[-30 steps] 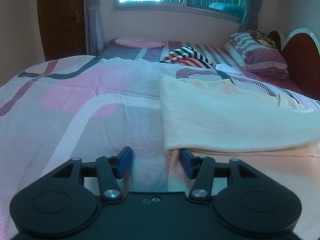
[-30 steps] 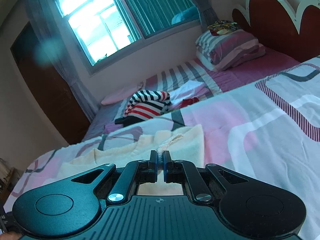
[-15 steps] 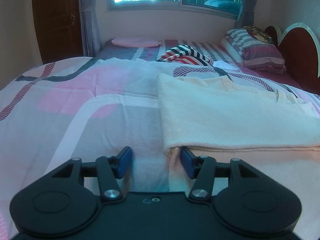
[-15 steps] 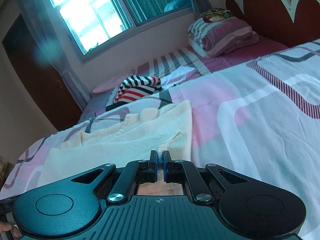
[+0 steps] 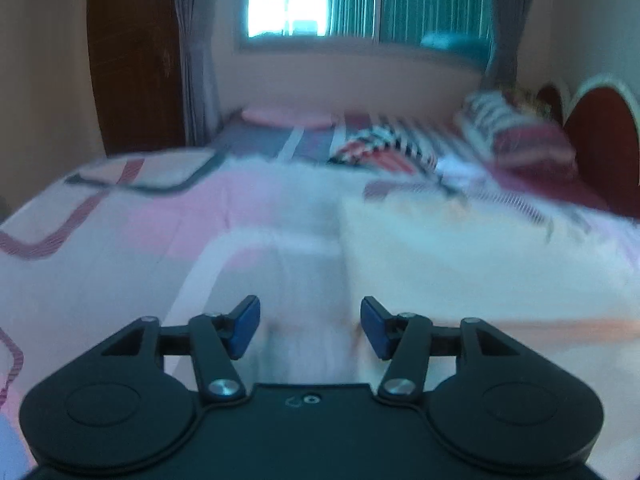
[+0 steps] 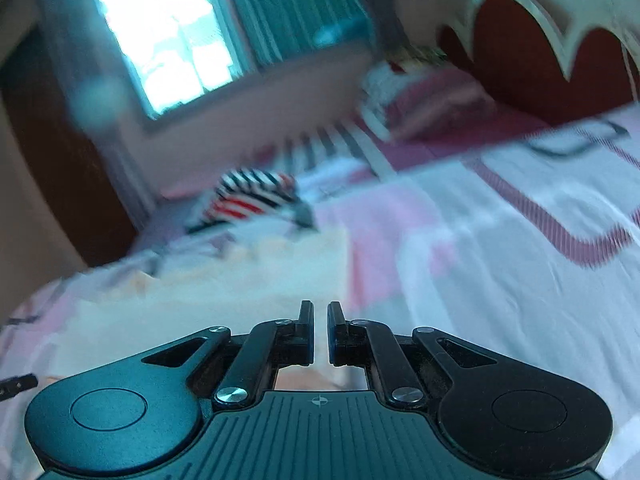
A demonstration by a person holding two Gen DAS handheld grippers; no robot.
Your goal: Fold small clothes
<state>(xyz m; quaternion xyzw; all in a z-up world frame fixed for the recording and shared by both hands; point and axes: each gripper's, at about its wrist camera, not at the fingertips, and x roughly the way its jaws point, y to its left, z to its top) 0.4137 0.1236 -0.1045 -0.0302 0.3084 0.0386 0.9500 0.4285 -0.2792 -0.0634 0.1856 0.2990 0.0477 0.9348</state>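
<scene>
A cream garment (image 5: 460, 264) lies folded over on the patterned bedspread (image 5: 140, 240). It also shows in the right wrist view (image 6: 224, 300). My left gripper (image 5: 310, 326) is open and empty, at the garment's near left corner. My right gripper (image 6: 320, 330) has a narrow gap between its jaws and holds nothing, just above the garment's near right edge. Both views are blurred by motion.
A striped red, white and dark garment (image 5: 380, 148) lies further back on the bed. Pillows (image 5: 516, 136) and a wooden headboard (image 5: 600, 140) stand at the right. A window (image 5: 360, 0) and a dark door (image 5: 132, 60) are behind.
My right gripper has parted its jaws and let go of the cream garment's edge, which now lies flat. My left gripper stays open and has lifted back a little.
</scene>
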